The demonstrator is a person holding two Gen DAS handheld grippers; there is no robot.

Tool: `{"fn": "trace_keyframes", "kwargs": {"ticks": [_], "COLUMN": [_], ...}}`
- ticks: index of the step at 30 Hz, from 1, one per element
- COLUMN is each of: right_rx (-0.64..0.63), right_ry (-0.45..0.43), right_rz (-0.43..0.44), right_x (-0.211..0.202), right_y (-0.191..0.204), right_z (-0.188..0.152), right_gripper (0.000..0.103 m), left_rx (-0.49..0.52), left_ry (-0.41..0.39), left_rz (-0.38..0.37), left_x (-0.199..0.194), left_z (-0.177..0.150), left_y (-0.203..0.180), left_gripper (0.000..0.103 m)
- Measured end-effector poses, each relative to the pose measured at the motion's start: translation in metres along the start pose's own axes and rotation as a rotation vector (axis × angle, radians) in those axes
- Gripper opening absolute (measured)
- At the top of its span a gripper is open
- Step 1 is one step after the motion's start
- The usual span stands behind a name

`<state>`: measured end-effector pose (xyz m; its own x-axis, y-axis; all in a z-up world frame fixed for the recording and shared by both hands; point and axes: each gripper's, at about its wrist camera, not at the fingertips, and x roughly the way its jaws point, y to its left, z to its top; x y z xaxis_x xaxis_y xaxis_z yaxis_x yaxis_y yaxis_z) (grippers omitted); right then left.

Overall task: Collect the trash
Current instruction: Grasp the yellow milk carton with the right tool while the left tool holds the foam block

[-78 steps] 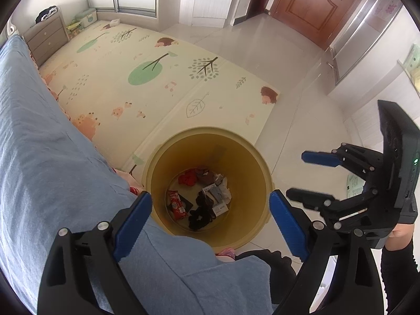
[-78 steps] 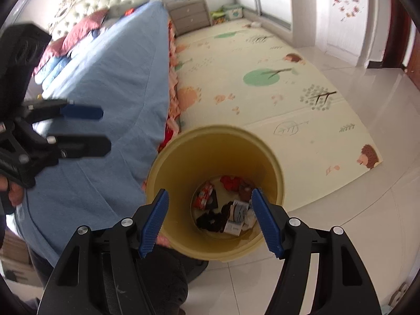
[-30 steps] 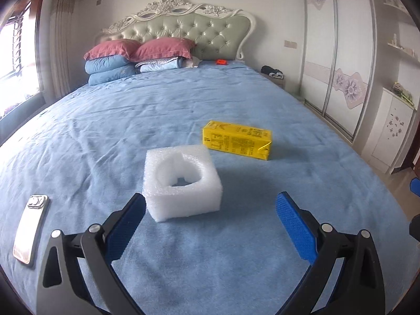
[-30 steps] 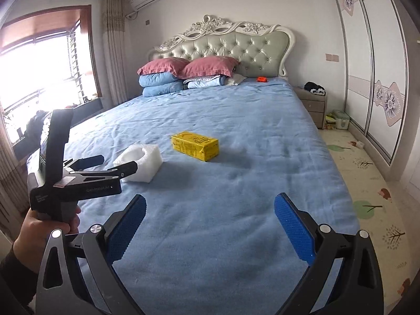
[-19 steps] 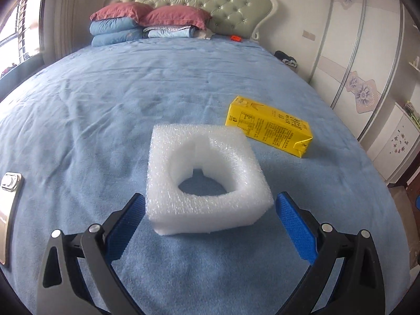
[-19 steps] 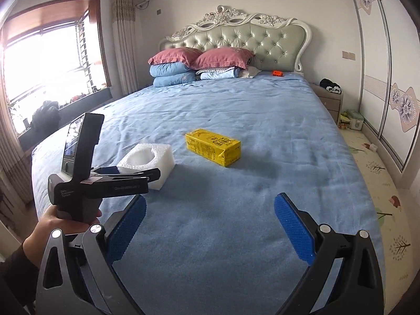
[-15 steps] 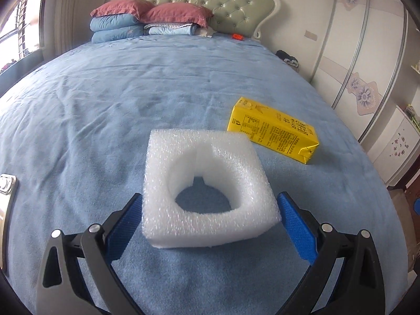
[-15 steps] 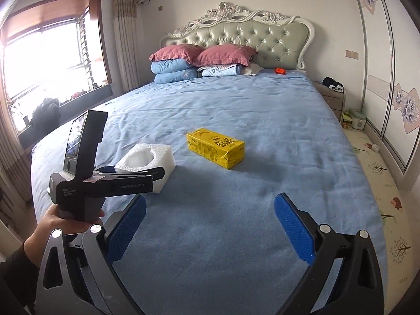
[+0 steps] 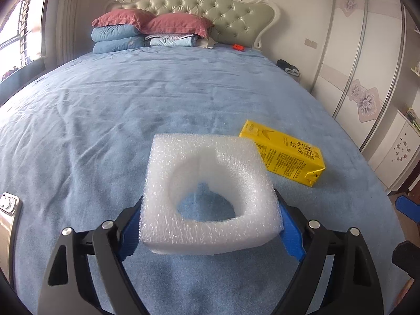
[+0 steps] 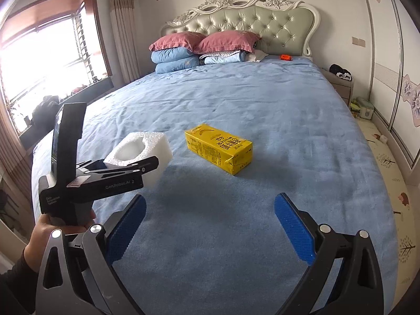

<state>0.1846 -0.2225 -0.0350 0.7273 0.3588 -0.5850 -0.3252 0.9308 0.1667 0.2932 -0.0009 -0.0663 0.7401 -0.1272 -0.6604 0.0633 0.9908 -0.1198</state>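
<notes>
The white foam block (image 9: 210,199) rests on the blue bed (image 9: 131,105), directly between the 2 blue pads of the left tongs (image 9: 207,225). The jaws of the left tongs are closing, and both pads appear to bear against the block's side faces. In the right wrist view the block's near lower edge seems to stand slightly clear of the bedspread, but this cannot be confirmed. The block is roughly square with a through-hole facing up, so it has no marked long axis.

The yellow carton (image 10: 219,148) lies on its side on the bed, just beyond the foam block and toward the wardrobe side. Its long axis runs diagonally: 1 end points toward the headboard, and the folded end points toward the right tongs (image 10: 210,225).

The right tongs are spread wide with nothing between the pads. They point at the carton from short of it, and are judged the nearer free tool. Their jaw line crosses the carton's long axis at an angle; a closure across its narrow width is judged to need some roll of the wrist.
</notes>
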Motion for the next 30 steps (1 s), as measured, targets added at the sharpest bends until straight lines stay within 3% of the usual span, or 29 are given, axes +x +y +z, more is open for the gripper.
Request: {"fn": "trace_keyframes", "kwargs": {"ticks": [6,9,13,19,27,29,30], "right_rx": [-0.033,-0.102,-0.222,-0.264,-0.301,-0.305,-0.310], "right_ry": [0.040,0.052,0.074,0.204,0.195,0.192,0.196], "right_rz": [0.012,0.020,0.047,0.051,0.041,0.057,0.059], "right_x": [0.036,0.058,0.086,0.136,0.158,0.160,0.162], "right_y": [-0.006,-0.009,-0.008,-0.023,-0.022,-0.020,-0.019], "right_z": [0.022,0.035,0.048,0.053,0.061,0.062,0.062], "right_gripper": [0.095,0.095,0.095,0.095,0.095,0.092,0.077], "left_rx": [-0.042,-0.055,-0.057,-0.032,-0.020,-0.032,-0.037], "left_ry": [-0.036,-0.074,-0.055,-0.050,-0.045,-0.034,-0.029], "left_rz": [0.002,0.038,0.020,-0.011,-0.027,-0.026,-0.029], "left_x": [-0.002,-0.002,0.006,0.012,0.017,0.021,0.022], "left_z": [0.016,0.015,0.012,0.010,0.009,0.007,0.007], "left_y": [0.014,0.019,0.021,0.015,0.015,0.017,0.019], "left_gripper": [0.086,0.086,0.086,0.086,0.086,0.086,0.086]}}
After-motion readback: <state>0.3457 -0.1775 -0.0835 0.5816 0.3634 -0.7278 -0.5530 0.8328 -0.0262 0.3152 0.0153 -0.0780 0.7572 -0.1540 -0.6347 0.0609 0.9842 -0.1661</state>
